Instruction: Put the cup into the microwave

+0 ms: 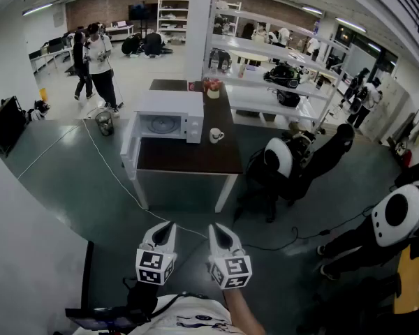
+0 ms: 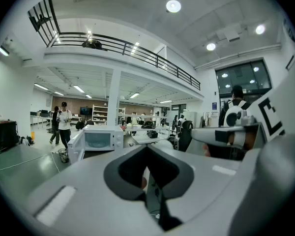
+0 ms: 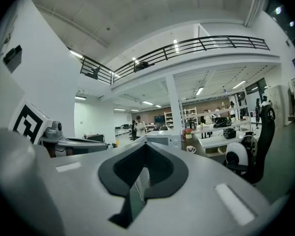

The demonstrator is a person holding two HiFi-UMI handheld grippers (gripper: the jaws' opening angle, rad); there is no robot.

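A white microwave (image 1: 169, 116) stands on a dark brown table (image 1: 188, 160) some way ahead, its door (image 1: 129, 147) swung open to the left. A white cup (image 1: 215, 135) with a handle sits on the table just right of the microwave. My left gripper (image 1: 166, 227) and right gripper (image 1: 218, 230) hang side by side low in the head view, well short of the table, both shut and empty. The left gripper view shows the microwave (image 2: 99, 139) beyond the shut left gripper (image 2: 147, 149). The right gripper view shows the cup (image 3: 191, 149) far off past the shut right gripper (image 3: 146, 146).
A pot of red flowers (image 1: 212, 88) stands at the table's far end. A black and white chair (image 1: 283, 165) sits right of the table. A cable (image 1: 112, 176) runs across the floor on the left, near a bin (image 1: 105, 123). People (image 1: 98, 61) stand at the back left.
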